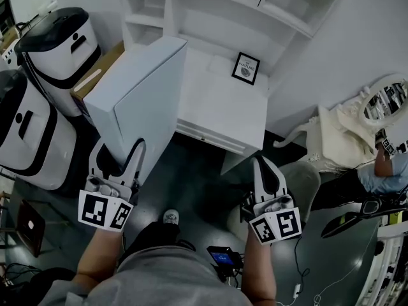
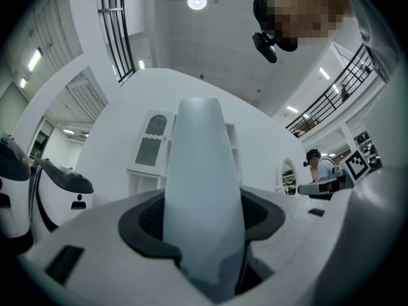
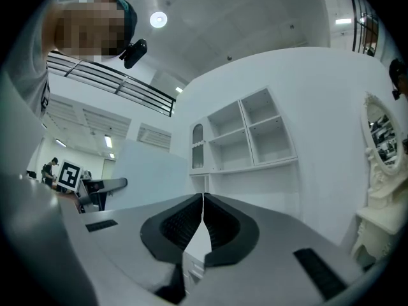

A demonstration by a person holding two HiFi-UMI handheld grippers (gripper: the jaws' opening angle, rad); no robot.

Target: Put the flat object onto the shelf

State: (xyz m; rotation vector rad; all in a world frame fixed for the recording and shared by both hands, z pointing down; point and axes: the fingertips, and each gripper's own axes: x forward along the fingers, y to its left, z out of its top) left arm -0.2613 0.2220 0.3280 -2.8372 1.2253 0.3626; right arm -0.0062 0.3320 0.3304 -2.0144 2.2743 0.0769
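The flat object is a large pale white board (image 1: 137,101), standing on edge and tilted, in front of the white shelf unit (image 1: 217,18) with its desk top (image 1: 220,104). My left gripper (image 1: 118,161) is shut on the board's lower edge. In the left gripper view the board (image 2: 203,171) rises between the two black pads (image 2: 145,220) and fills the middle. My right gripper (image 1: 262,171) hangs to the right over the dark floor, shut (image 3: 203,218) and holding nothing. Its view shows the shelf compartments (image 3: 255,132) ahead and the board (image 3: 143,171) at left.
Two white machines with black tops (image 1: 58,43) (image 1: 25,132) and a cardboard piece (image 1: 95,72) stand at the left. A small framed picture (image 1: 245,67) sits on the desk. An ornate white mirror table (image 1: 366,116) and a person (image 1: 386,164) are at the right.
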